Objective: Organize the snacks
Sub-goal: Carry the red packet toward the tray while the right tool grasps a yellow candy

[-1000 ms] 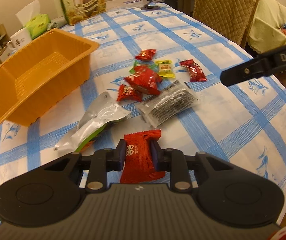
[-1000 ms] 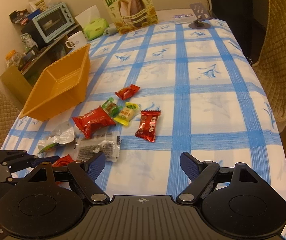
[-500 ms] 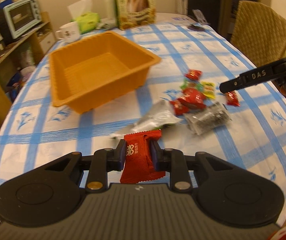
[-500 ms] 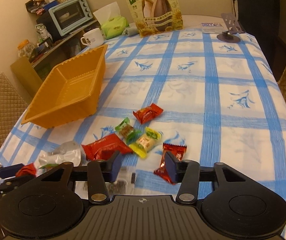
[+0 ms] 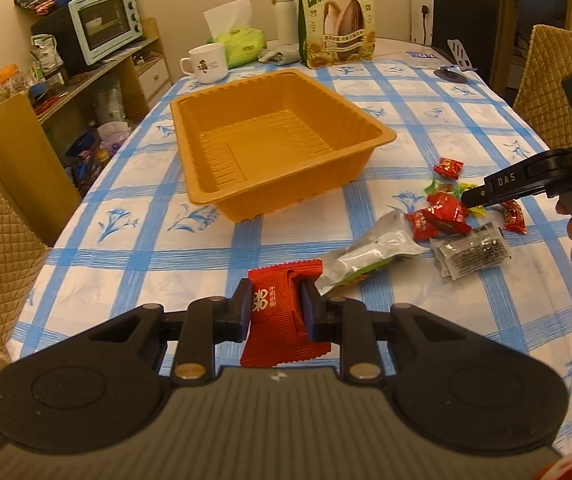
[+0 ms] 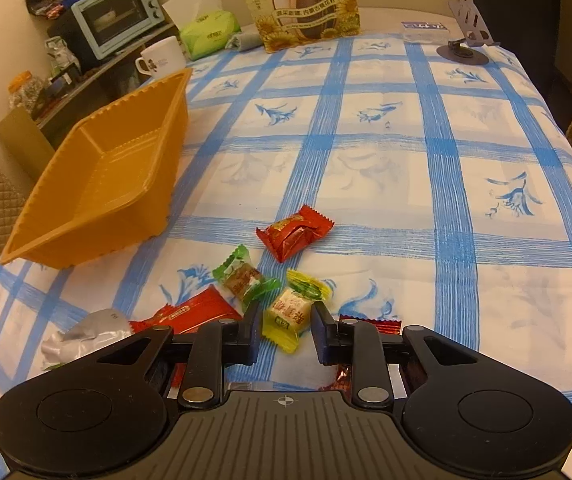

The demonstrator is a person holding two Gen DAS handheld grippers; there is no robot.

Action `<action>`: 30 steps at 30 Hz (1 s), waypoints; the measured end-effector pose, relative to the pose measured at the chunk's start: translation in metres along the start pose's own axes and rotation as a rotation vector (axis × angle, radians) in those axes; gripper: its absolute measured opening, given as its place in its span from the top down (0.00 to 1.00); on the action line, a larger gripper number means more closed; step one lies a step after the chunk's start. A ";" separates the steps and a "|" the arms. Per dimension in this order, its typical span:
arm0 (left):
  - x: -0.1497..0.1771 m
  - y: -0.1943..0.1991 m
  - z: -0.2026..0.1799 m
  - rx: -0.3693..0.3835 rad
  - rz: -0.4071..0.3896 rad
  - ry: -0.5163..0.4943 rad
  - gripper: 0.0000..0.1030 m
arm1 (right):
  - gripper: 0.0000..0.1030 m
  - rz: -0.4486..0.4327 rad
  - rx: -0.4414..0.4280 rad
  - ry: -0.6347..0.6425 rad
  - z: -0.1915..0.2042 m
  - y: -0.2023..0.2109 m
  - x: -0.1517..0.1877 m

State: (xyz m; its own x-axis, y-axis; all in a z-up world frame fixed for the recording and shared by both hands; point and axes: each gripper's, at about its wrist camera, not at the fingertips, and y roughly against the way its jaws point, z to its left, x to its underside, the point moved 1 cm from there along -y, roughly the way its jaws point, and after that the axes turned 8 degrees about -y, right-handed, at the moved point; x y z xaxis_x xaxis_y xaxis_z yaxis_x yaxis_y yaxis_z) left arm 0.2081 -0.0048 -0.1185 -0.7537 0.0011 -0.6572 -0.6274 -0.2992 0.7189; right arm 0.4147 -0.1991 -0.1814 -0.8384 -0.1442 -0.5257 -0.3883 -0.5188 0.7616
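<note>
Empty orange ribbed plastic tray; red foil-wrapped snack is clamped in left fingers, yellow-wrapped candy closed upon by right fingers; remaining snacks are left on counter.

My right gripper hides most of one red packet; the seed bag runs off-frame.

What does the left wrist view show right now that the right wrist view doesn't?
Left wrist only: the left gripper shut on a red snack packet, and a clear packet of dark seeds. Right wrist only: the right gripper, whose jaws have just been closing around a yellow candy; contact is unclear. Both: the empty orange tray and silver pouch.
</note>
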 end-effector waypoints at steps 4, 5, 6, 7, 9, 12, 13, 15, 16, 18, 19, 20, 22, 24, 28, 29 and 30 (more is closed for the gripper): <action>0.000 0.004 0.002 -0.014 -0.002 0.007 0.77 | 0.74 -0.021 0.024 0.036 0.006 -0.004 -0.002; 0.000 0.005 0.002 -0.016 -0.002 0.007 0.77 | 0.74 -0.025 0.031 0.050 0.008 -0.005 -0.001; 0.001 0.006 0.001 -0.018 -0.003 0.006 0.77 | 0.74 -0.026 0.040 0.062 0.010 -0.006 -0.002; 0.001 0.008 0.001 -0.020 -0.004 0.006 0.77 | 0.74 -0.025 0.051 0.065 0.012 -0.007 -0.002; 0.001 0.010 0.001 -0.024 -0.006 0.007 0.77 | 0.74 -0.016 0.060 0.038 0.012 -0.009 -0.005; 0.000 0.013 0.001 -0.029 -0.009 0.010 0.77 | 0.74 -0.010 0.061 -0.012 0.010 -0.011 -0.010; 0.000 0.014 0.001 -0.031 -0.010 0.011 0.77 | 0.74 -0.009 0.067 -0.011 0.010 -0.011 -0.011; 0.001 0.015 0.000 -0.036 -0.010 0.012 0.77 | 0.74 -0.010 0.087 0.015 0.014 -0.013 -0.012; 0.000 0.015 0.000 -0.037 -0.011 0.013 0.77 | 0.74 -0.015 0.094 0.030 0.016 -0.014 -0.011; -0.001 0.018 0.001 -0.040 -0.016 0.014 0.77 | 0.76 -0.024 0.100 0.052 0.019 -0.015 -0.010; -0.001 0.019 0.003 -0.042 -0.019 0.013 0.77 | 0.77 -0.024 0.097 0.056 0.018 -0.015 -0.009; -0.002 0.020 0.003 -0.043 -0.022 0.011 0.77 | 0.78 -0.022 0.091 0.056 0.017 -0.014 -0.009; -0.004 0.022 0.007 -0.046 -0.029 0.007 0.77 | 0.79 -0.015 0.071 0.048 0.014 -0.011 -0.007; -0.008 0.023 0.010 -0.044 -0.039 0.005 0.77 | 0.79 -0.022 0.049 0.034 0.011 -0.005 -0.005; -0.020 0.020 0.015 -0.027 -0.063 -0.002 0.77 | 0.79 -0.036 0.019 0.014 0.009 0.015 -0.005; -0.025 0.018 0.015 -0.020 -0.073 -0.007 0.77 | 0.79 -0.043 0.006 0.011 0.010 0.022 -0.005; -0.030 0.015 0.016 -0.012 -0.083 -0.013 0.77 | 0.79 -0.052 -0.003 0.011 0.012 0.029 -0.006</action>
State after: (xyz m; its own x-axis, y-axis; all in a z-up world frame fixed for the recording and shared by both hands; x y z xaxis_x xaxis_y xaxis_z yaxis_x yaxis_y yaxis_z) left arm 0.2182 0.0054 -0.0841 -0.7016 0.0392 -0.7115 -0.6856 -0.3091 0.6591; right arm 0.4045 -0.2029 -0.1517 -0.8128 -0.1260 -0.5687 -0.4304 -0.5281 0.7320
